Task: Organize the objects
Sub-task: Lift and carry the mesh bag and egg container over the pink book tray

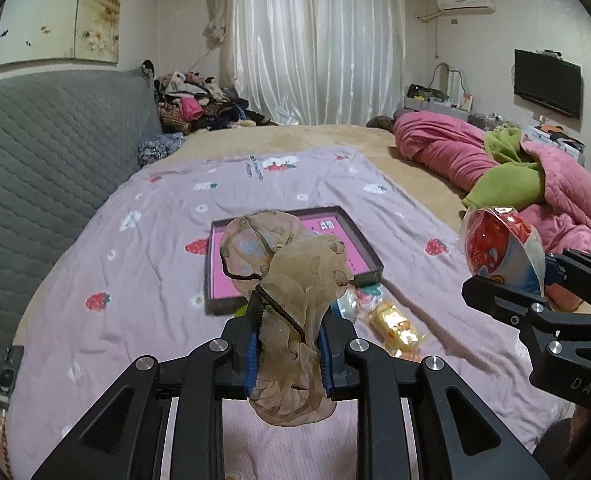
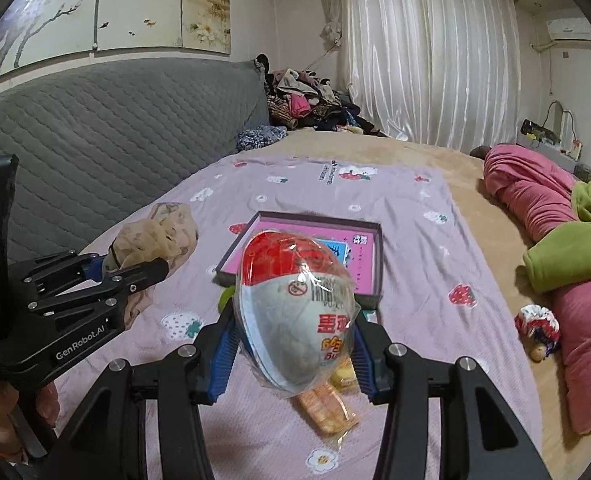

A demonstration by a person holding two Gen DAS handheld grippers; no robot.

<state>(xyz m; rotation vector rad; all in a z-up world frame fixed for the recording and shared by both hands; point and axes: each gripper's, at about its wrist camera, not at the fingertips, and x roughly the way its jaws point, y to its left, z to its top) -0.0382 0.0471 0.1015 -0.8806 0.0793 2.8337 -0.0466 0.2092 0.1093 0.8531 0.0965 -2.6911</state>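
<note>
Claws both grip cargo above the bed: left claw [image 1: 287, 354] pinches the sheer scarf [image 1: 283, 264], right claw [image 2: 295, 356] clamps the wrapped egg [image 2: 295, 304]. Carry each over the pink-lined tray [image 1: 369, 258] just ahead, lowering before release.

The left gripper [image 2: 135, 276], seen from the right wrist, carries "GenRobot.AI" in white along its black side. From the left wrist, the right gripper [image 1: 507, 280] shows the letters "DAS" on its body. The wrapped egg-shaped toy [image 2: 295, 312] bears red Chinese characters and a small round prohibition sign. The strawberry sheet [image 2: 415, 240] has a printed line too small to read.
</note>
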